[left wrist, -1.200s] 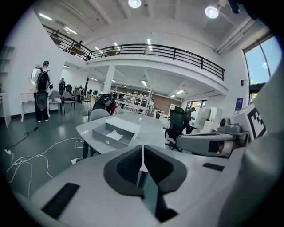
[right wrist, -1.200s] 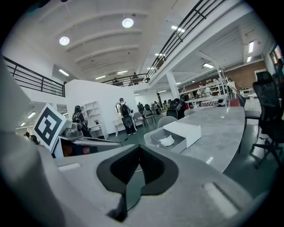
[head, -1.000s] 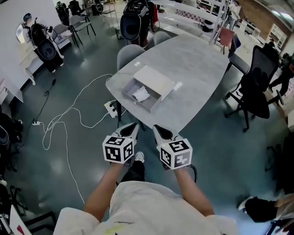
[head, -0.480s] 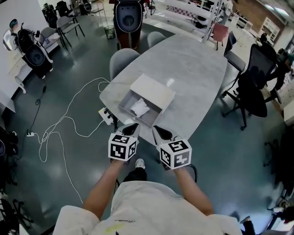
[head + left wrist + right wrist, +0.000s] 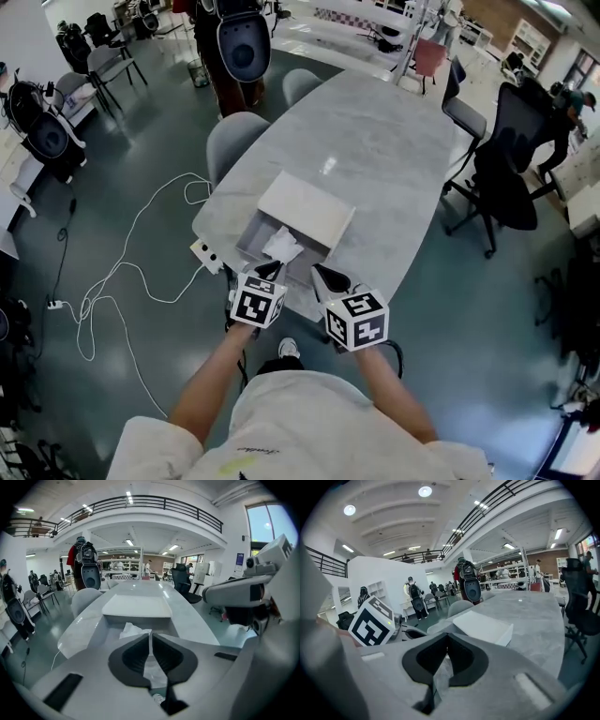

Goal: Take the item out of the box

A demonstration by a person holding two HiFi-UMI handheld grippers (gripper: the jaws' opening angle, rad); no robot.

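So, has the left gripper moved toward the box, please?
Yes: the left gripper has come forward, from short of the table to the box.

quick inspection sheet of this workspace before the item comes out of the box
surface: grey table, carries only the box.
job's things: white box, drawer open; crumpled white item inside.
clutter: nothing seen.
grippers: left gripper and right gripper both shut, empty, near the open drawer.
cables: white cable looped on the floor; power strip beside the table.
surroundings: grey chair, black office chair, people further off.
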